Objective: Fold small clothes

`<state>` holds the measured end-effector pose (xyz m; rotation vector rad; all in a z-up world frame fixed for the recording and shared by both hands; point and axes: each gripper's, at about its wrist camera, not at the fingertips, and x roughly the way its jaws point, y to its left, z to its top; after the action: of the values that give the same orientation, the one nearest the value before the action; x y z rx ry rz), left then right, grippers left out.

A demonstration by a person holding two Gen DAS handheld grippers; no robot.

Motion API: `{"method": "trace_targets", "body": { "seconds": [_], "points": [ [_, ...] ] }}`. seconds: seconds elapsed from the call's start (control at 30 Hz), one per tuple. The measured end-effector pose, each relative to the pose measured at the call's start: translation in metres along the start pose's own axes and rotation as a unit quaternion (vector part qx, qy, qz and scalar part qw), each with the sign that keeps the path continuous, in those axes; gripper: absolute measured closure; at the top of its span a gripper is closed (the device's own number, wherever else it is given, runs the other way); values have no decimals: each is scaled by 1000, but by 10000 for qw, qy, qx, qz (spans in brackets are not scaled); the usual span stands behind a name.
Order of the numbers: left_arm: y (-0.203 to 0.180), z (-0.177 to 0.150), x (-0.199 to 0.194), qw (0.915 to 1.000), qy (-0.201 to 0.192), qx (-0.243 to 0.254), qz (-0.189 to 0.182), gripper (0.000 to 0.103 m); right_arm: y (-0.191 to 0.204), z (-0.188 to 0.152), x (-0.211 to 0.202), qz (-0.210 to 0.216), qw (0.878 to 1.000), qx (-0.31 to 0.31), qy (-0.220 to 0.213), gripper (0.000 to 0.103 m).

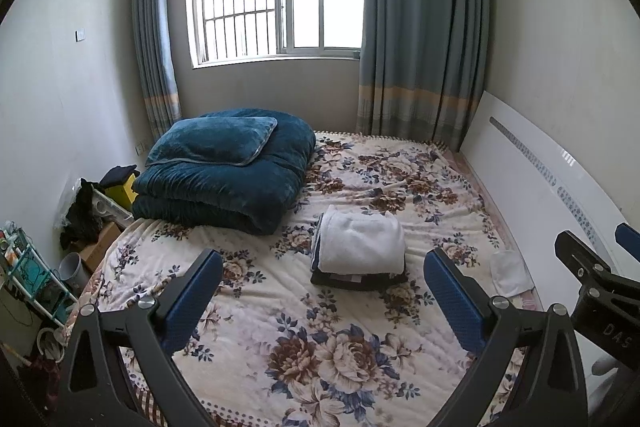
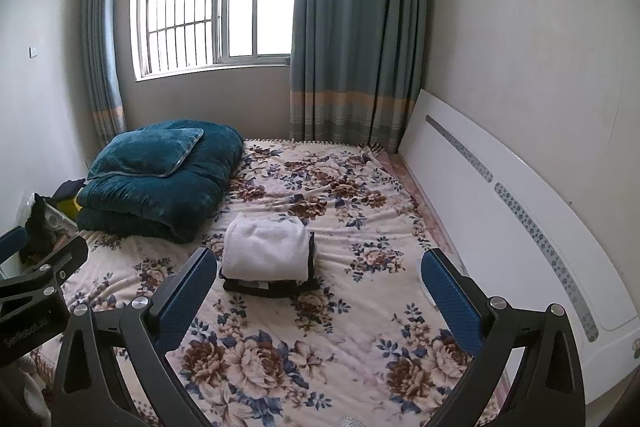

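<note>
White folded cloth point(image 1: 362, 241) lies on top of a dark folded garment point(image 1: 357, 278), and this small stack rests on the floral blanket point(image 1: 304, 339) in the middle of the bed. We hold our left gripper point(image 1: 320, 291) and right gripper point(image 2: 320, 287) above the blanket, both spread wide and holding nothing. Beside the bed, a cardboard box point(image 1: 98, 247) and a grey bucket point(image 1: 72, 269) stand on the floor; we cannot tell their contents.

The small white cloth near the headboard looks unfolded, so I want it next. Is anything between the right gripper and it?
Nothing visible: only bare floral blanket lies between the right gripper and the small white cloth.
</note>
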<state>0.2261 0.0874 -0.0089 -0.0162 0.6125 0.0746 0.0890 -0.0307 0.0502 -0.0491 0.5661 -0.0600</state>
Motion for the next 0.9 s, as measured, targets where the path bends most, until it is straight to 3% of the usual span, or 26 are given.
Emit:
{"method": "trace_targets", "body": {
  "seconds": [0.9],
  "points": [
    [8, -4, -6, 10000, 4, -27, -31, 0, 5, -4, 2, 81, 9999, -54, 64, 0]
  ]
}}
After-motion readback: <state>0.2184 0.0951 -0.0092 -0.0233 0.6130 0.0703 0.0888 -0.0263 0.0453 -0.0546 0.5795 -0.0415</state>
